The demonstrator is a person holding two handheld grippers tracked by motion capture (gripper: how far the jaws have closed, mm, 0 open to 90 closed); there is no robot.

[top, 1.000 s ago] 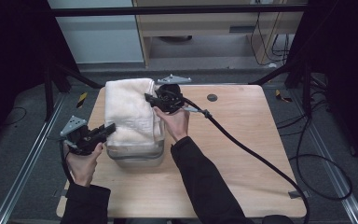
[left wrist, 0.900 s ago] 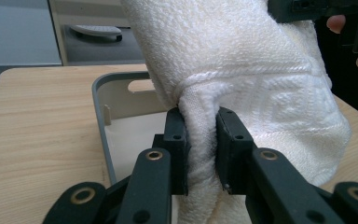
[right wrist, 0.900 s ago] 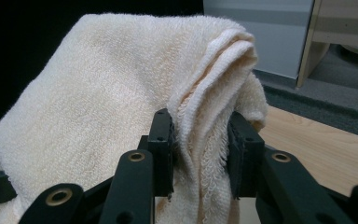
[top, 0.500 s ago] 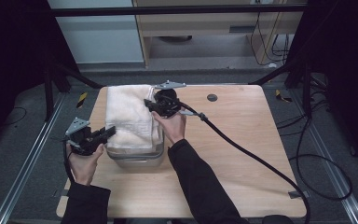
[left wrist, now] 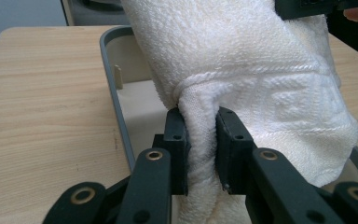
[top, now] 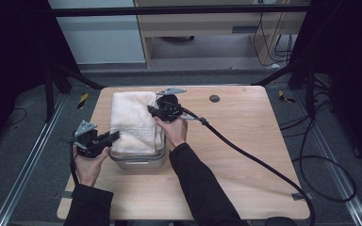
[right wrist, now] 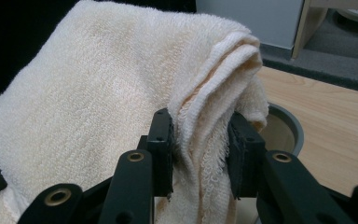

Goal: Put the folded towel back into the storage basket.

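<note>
A folded cream-white towel (top: pixel 134 123) lies draped over a grey container (top: pixel 139 160) that stands on the left half of the wooden surface (top: pixel 245 155), and both grippers have hold of it at once. The left gripper (top: pixel 107 139), held in the person's left hand (top: pixel 88 165) at the container's near left corner, has its fingers (left wrist: pixel 176 140) closed on a bunched fold at the towel's near edge; in the left gripper view the cloth is squeezed into a narrow ridge between the two black pads, with the woven border band of the towel just above the pinch and the container's grey rim (left wrist: pixel 116 107) and pale inside showing to the left of it. The right gripper (top: pixel 154 112), held in the right hand (top: pixel 175 131) at the towel's far right side, likewise has its fingers (right wrist: pixel 162 140) clamped on the towel; the right gripper view shows several stacked layers of the cloth's edge gathered between the pads, with the rounded corner of the container (right wrist: pixel 284 126) and the surface beyond it to the right. The towel is lifted a little at both pinched places and sags between them across the container's open top, covering most of it. A thick black cable (top: pixel 259 162) trails from the right gripper across the surface toward its near right corner.
</note>
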